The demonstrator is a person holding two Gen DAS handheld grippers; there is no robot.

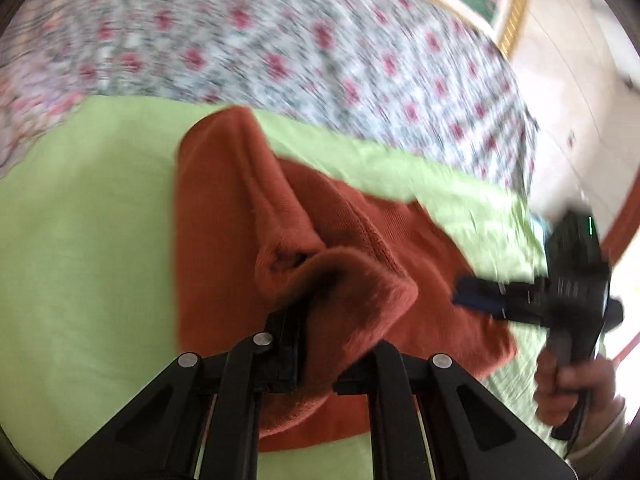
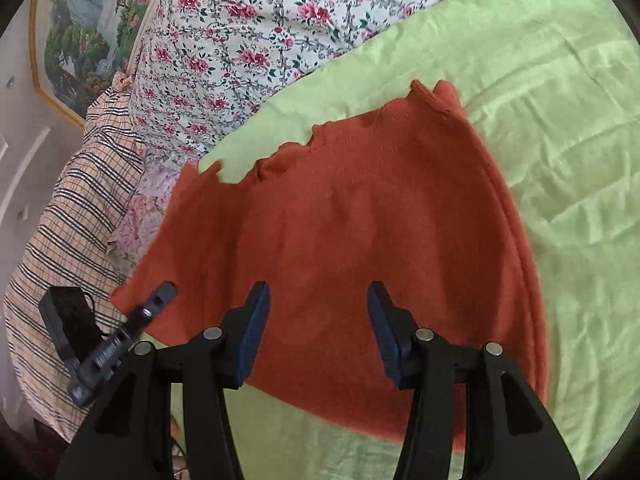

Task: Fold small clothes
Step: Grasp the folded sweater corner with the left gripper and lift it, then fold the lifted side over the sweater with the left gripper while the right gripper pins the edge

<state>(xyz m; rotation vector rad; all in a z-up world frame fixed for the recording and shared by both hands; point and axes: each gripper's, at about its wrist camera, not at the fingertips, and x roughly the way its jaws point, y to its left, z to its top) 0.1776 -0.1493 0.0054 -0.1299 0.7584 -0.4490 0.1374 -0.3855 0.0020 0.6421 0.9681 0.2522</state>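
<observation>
In the left wrist view the left gripper [image 1: 320, 340] is closed on a bunched fold of the rust cloth [image 1: 248, 200], which bulges up between its fingers and drapes over the right one. From that pinch the cloth runs away flat over the green sheet [image 1: 80, 240]. To the right, the right gripper [image 1: 476, 296] reaches in over the cloth's edge, with a hand [image 1: 568, 384] wrapped round its handle; this part is blurred.

In the right wrist view the right gripper [image 2: 318, 332] hangs wide open, its blue pads [image 2: 254, 332] well apart with nothing between them, above the cloth [image 2: 352, 220]. The cloth lies spread on the sheet [image 2: 560, 140], its far edge ragged and wavy. At the lower left the left gripper [image 2: 160, 296] touches the cloth's near corner.

Beyond the cloth, the sheet meets a floral quilt [image 2: 248, 32]. A checked fabric [image 2: 72, 216] lies to its left, and a framed landscape picture [image 2: 80, 36] hangs on the wall behind.
</observation>
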